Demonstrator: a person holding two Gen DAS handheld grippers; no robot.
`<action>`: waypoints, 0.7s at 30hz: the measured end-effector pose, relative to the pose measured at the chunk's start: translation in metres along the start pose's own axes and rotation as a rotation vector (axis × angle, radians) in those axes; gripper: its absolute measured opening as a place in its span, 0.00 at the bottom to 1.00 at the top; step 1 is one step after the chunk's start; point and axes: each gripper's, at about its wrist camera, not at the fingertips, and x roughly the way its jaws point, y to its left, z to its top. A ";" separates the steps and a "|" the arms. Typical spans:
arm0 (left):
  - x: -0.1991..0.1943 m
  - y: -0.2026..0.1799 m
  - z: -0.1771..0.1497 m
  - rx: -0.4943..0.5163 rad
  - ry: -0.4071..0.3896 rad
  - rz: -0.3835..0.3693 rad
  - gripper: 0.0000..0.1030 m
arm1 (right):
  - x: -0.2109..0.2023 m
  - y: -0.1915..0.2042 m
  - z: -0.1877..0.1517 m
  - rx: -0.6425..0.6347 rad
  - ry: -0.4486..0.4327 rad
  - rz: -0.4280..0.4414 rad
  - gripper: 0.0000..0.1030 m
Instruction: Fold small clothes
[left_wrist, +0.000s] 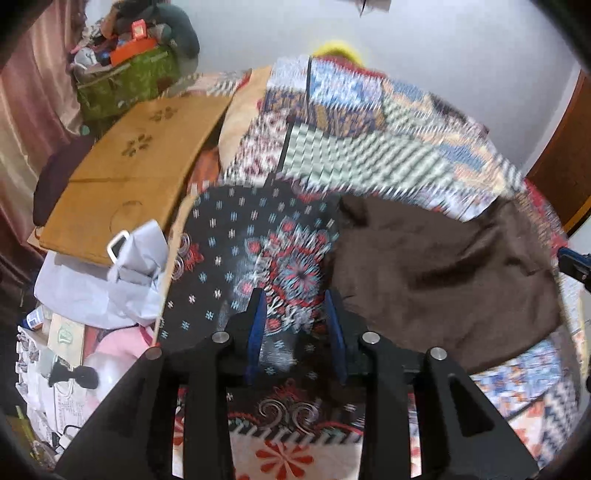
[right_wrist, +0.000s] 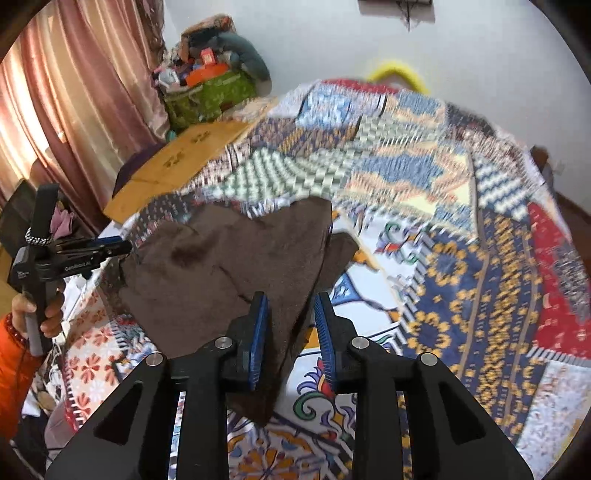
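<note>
We see the left gripper (left_wrist: 295, 314) released over the bedspread (left_wrist: 236, 236); the right gripper (right_wrist: 291, 325) straddles the brown cloth (right_wrist: 221, 266), unclenched, frame centre.

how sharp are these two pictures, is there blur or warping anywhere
Left wrist view: the patterned bedspread smears with motion blur toward the far side, while the left gripper stays crisp. Right wrist view: the same smear across the far bedspread, the brown cloth softer but readable. Both views curve at the edges from the fisheye lens, with dark corners.

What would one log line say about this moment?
left gripper: open, over patterned bedspread | right gripper: open, brown cloth corner between jaws | cloth: rumpled, unfolded
</note>
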 end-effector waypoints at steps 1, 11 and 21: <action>-0.012 -0.003 0.002 0.002 -0.025 -0.007 0.31 | -0.009 0.003 0.002 -0.002 -0.026 0.008 0.23; -0.025 -0.051 0.037 0.066 -0.093 -0.025 0.46 | -0.008 0.026 0.030 -0.051 -0.081 0.062 0.33; 0.084 -0.045 0.044 0.054 0.078 0.026 0.46 | 0.097 0.024 0.041 -0.089 0.103 0.014 0.33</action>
